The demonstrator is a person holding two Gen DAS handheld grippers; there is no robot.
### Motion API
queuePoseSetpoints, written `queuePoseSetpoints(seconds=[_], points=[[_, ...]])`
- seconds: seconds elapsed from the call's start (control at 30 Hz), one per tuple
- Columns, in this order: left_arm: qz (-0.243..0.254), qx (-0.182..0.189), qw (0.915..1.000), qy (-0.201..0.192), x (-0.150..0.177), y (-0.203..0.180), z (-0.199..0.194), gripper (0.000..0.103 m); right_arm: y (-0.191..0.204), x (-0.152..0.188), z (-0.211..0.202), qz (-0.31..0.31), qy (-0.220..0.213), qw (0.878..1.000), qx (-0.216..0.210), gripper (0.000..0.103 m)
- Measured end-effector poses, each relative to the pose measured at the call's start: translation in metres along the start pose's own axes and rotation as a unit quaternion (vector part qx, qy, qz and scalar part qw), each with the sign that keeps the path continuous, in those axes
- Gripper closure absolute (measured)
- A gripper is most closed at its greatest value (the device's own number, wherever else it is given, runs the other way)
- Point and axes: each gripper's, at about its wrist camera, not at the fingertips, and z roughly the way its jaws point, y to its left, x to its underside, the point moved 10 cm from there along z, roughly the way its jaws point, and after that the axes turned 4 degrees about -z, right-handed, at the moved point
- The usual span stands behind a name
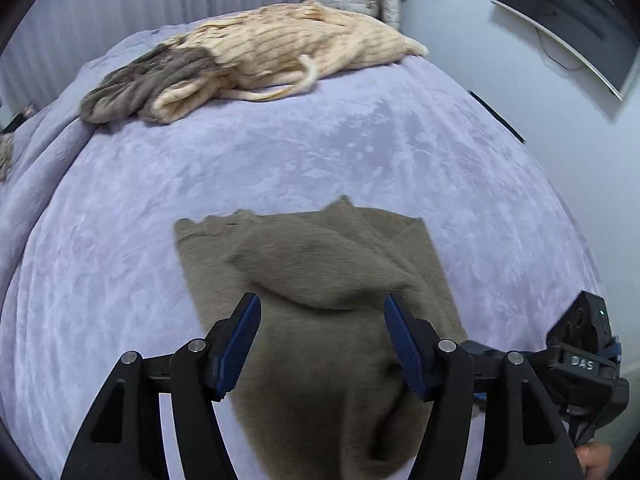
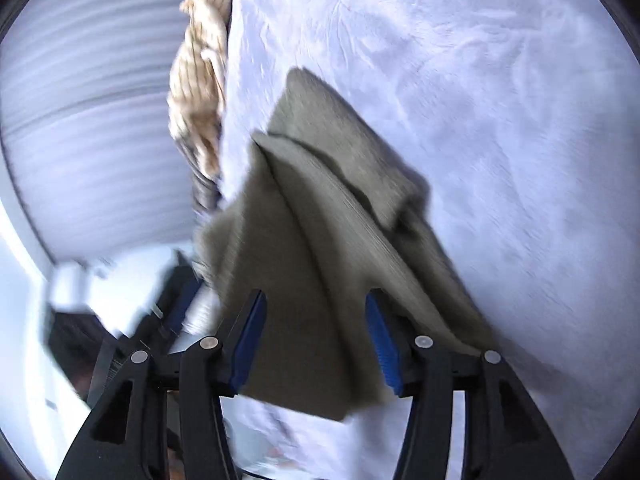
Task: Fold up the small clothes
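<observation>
A small grey-brown knitted garment [image 1: 320, 272] lies on the lilac blanket [image 1: 280, 152], partly folded with a raised hump across its middle. My left gripper [image 1: 322, 308] is open just above its near part, one blue-padded finger on each side. In the right wrist view the same garment [image 2: 320, 220] appears creased and blurred by motion. My right gripper [image 2: 316, 304] is open over its near edge and holds nothing. The right gripper's body [image 1: 588, 356] shows at the right edge of the left wrist view.
A cream striped knit with a grey part [image 1: 256, 56] lies heaped at the far side of the bed; it also shows in the right wrist view [image 2: 200, 80]. A monitor [image 1: 572, 12] hangs on the right wall. White slatted doors [image 2: 92, 140] stand behind the bed.
</observation>
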Motion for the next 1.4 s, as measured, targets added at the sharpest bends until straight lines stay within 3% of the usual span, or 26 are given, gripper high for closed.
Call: queuePoseSetpoints(seconds=[0.07, 0.17, 0.27, 0.37, 0.43, 0.53, 0.67, 0.8, 0.87, 0.9, 0.93, 0.97, 1.03, 1.13, 1.23, 1.3, 1.4], points=[[-0.047, -0.035, 0.9983, 0.002, -0.001, 0.036, 0.009, 0.037, 0.006, -0.009, 0.006, 0.011, 0.004, 1.0, -0.017, 0.046], [-0.087, -0.044, 0.9929, 0.067, 0.011, 0.059, 0.051, 0.037, 0.01, -0.012, 0.009, 0.0, 0.022, 1.0, -0.02, 0.046], [-0.062, -0.04, 0.9941, 0.079, 0.008, 0.04, 0.079, 0.037, 0.019, -0.019, 0.02, -0.007, 0.027, 0.999, -0.019, 0.046], [-0.011, -0.016, 0.9968, 0.078, -0.004, -0.005, 0.094, 0.037, 0.021, -0.02, 0.02, -0.002, 0.033, 0.999, -0.023, 0.046], [-0.012, 0.002, 0.9972, 0.073, -0.013, -0.019, 0.093, 0.037, 0.017, -0.024, 0.024, 0.01, 0.038, 0.999, -0.028, 0.046], [-0.036, 0.011, 0.9978, 0.055, -0.019, -0.012, 0.076, 0.037, 0.013, -0.025, 0.02, 0.013, 0.039, 0.999, -0.029, 0.045], [-0.034, -0.033, 0.9969, 0.062, -0.002, 0.03, 0.06, 0.037, 0.024, -0.033, 0.026, -0.001, 0.038, 0.999, -0.034, 0.039], [-0.059, -0.07, 0.9926, 0.079, 0.025, 0.073, 0.054, 0.037, 0.039, -0.039, 0.047, -0.063, 0.072, 0.995, 0.015, 0.039], [-0.067, -0.075, 0.9913, 0.085, 0.033, 0.083, 0.054, 0.037, 0.048, -0.04, 0.062, -0.127, 0.098, 0.984, 0.075, 0.054], [-0.068, -0.079, 0.9909, 0.086, 0.036, 0.085, 0.054, 0.037, 0.049, -0.039, 0.067, -0.157, 0.107, 0.976, 0.105, 0.081], [-0.068, -0.082, 0.9906, 0.085, 0.037, 0.086, 0.054, 0.037, 0.055, -0.04, 0.071, -0.197, 0.112, 0.963, 0.147, 0.082], [-0.066, -0.083, 0.9908, 0.084, 0.038, 0.086, 0.053, 0.037, 0.06, -0.039, 0.07, -0.218, 0.11, 0.957, 0.159, 0.083], [-0.054, -0.083, 0.9922, 0.076, 0.037, 0.078, 0.049, 0.037, 0.084, -0.036, 0.06, -0.259, 0.089, 0.95, 0.149, 0.084], [-0.04, -0.061, 0.9949, 0.069, 0.042, 0.06, 0.049, 0.037, 0.085, -0.037, 0.038, -0.262, 0.051, 0.951, 0.158, 0.084], [-0.024, -0.054, 0.9952, 0.078, 0.053, 0.043, 0.061, 0.037, 0.035, -0.044, 0.036, -0.23, 0.054, 0.946, 0.223, 0.084], [-0.023, -0.058, 0.9944, 0.085, 0.058, 0.04, 0.068, 0.023, 0.012, -0.049, 0.041, -0.207, 0.058, 0.948, 0.233, 0.084], [-0.027, -0.053, 0.9942, 0.09, 0.061, 0.042, 0.067, 0.02, 0.01, -0.053, 0.038, -0.195, 0.045, 0.953, 0.226, 0.084]])
